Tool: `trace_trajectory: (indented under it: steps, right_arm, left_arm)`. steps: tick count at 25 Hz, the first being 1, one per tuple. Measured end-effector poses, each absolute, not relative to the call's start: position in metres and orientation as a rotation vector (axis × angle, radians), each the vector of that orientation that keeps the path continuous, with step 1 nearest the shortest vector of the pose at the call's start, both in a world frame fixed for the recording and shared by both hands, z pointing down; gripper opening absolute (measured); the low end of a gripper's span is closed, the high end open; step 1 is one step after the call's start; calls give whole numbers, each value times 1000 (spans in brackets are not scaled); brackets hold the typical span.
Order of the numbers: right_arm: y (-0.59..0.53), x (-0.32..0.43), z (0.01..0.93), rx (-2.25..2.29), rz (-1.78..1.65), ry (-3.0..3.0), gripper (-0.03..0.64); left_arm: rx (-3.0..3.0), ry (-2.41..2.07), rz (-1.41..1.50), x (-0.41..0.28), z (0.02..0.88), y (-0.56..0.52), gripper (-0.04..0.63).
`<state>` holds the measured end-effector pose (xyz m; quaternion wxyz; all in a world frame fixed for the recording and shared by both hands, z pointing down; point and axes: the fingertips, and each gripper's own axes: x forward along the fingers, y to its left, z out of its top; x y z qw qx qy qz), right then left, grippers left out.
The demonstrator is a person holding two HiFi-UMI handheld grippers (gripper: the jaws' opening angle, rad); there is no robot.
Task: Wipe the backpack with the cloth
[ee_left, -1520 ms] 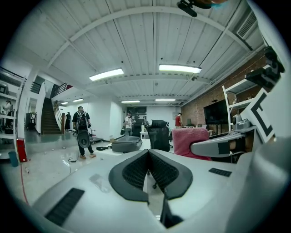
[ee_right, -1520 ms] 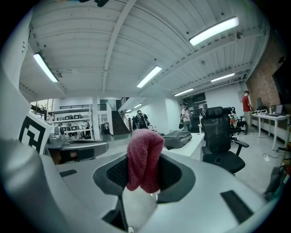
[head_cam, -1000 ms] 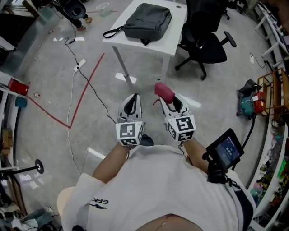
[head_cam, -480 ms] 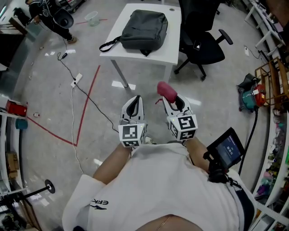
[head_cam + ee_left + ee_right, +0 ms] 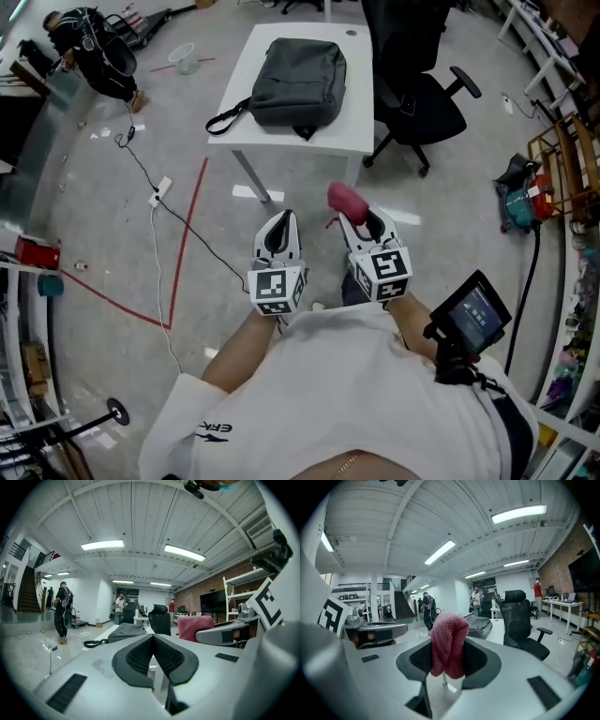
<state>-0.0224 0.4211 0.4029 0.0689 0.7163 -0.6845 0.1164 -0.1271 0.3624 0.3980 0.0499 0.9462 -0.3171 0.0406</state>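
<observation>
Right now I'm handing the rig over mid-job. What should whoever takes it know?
Left gripper: jaws together, nothing between them, held out in front of the person.
Right gripper: jaws shut on the pink cloth, which is bunched and sticks out past the tips.
Backpack: lies flat on the white table ahead, with its strap toward the table's left edge and a black office chair to the right.
Done: the cloth is gripped.
Left: neither gripper has reached the table, so no wiping yet. Step up, perhaps steady the backpack with the left gripper, and wipe.
</observation>
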Motion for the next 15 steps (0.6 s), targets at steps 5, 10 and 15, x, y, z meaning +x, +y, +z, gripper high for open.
trace_trajectory:
  steps: [5, 10, 15]
  right_arm:
    - [387, 0, 405, 2137, 338, -2088, 140]
    - [344, 39, 407, 2124, 340, -2100, 140]
    - [301, 85, 405, 2125, 334, -2103, 140]
  left_arm:
    - [2875, -991, 130, -104, 401, 329, 3]
    - [2867, -1009, 147, -69, 403, 287, 3]
    - [2870, -1036, 169, -30, 402, 243, 3]
